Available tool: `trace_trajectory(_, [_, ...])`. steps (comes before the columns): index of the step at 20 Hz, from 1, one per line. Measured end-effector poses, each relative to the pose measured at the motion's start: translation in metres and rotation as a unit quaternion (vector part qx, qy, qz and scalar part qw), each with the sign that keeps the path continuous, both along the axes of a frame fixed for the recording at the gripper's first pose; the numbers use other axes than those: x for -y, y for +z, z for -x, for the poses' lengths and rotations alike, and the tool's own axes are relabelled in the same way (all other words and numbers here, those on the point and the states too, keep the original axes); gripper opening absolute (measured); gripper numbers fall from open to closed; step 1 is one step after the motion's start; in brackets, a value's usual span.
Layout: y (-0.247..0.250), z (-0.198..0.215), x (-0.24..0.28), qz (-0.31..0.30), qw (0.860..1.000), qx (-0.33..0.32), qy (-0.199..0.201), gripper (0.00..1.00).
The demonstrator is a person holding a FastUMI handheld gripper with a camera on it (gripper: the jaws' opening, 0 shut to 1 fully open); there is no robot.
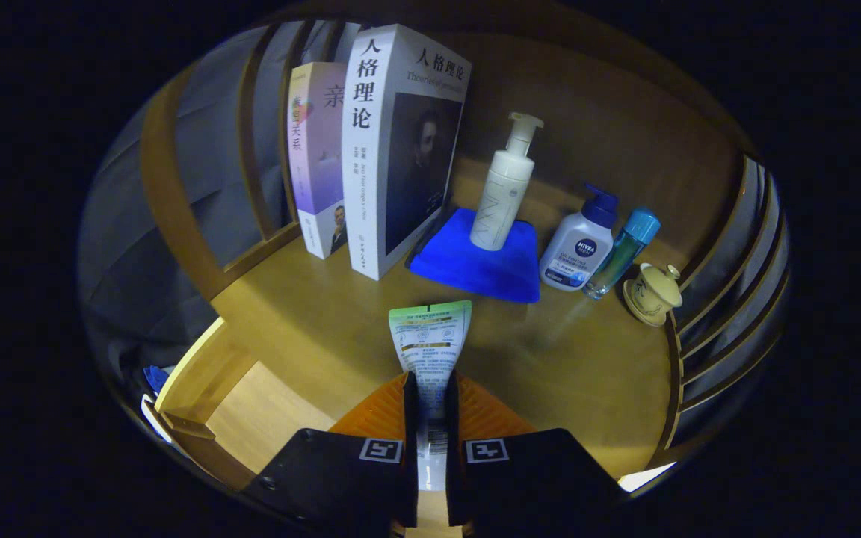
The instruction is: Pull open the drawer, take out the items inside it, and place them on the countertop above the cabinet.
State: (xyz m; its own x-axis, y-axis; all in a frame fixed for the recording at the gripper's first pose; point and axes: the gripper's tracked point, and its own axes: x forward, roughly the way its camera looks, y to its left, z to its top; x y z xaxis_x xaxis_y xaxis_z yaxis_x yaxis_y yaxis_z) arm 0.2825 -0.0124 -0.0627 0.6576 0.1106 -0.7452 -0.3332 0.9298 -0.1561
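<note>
Gripper view, looking forward along the two fingers over a wooden countertop. Gripper clamped on a squeeze tube, both fingers pressing its sides, tube standing up between them with its flat crimped end pointing ahead and its lower part hidden between the fingers. Held above the countertop; whether touching the wood cannot be told. Down and to the left of the fingers, an open drawer, pale wooden floor visible, nothing seen on the part in sight.

Beyond the tube, at the back of the countertop: two upright books side by side, the taller white one nearer, the paler one behind it to the left. Just right of the books, a folded blue cloth lying flat, with a white pump bottle standing on it. Right of the cloth, a shorter white pump bottle with a dark blue top, then touching or just beside it a slim bottle with a teal cap, then a small cream lidded cup tilted near the curved wooden slats. More curved slats behind the books on the left.
</note>
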Motion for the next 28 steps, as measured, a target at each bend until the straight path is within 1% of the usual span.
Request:
trace_trajectory(1, [-0.001,-0.007,0.001,0.003,1.000,0.006,-0.001,0.21])
trace_trajectory(4, [-0.005,-0.021,0.000,-0.003,1.000,0.023,-0.006,0.21])
trace_trajectory(5, [-0.009,-0.022,0.001,-0.003,1.000,0.020,-0.009,0.26])
trace_trajectory(6, [-0.010,-0.026,0.009,0.010,0.999,0.030,-0.016,0.26])
trace_trajectory(8, [-0.003,-0.029,0.009,0.008,0.999,0.051,-0.018,0.42])
trace_trajectory(11, [0.022,-0.015,-0.009,-0.042,0.996,0.079,-0.013,0.66])
trace_trajectory(13, [0.036,-0.004,-0.014,-0.052,0.992,0.117,-0.014,0.82])
trace_trajectory(15, [0.055,0.016,-0.019,-0.056,0.985,0.161,-0.022,0.98])
trace_trajectory(16, [0.061,0.028,-0.020,-0.062,0.982,0.177,-0.029,0.98])
trace_trajectory(19, [0.083,0.067,-0.030,-0.101,0.965,0.237,-0.046,0.98])
trace_trajectory(22, [0.094,0.108,-0.028,-0.082,0.955,0.283,-0.038,0.97])
trace_trajectory(24, [0.093,0.134,-0.029,-0.078,0.948,0.306,-0.039,0.97])
trace_trajectory(26, [0.089,0.158,-0.027,-0.089,0.941,0.323,-0.052,0.97])
trace_trajectory(28, [0.076,0.182,-0.030,-0.104,0.939,0.322,-0.059,0.98])
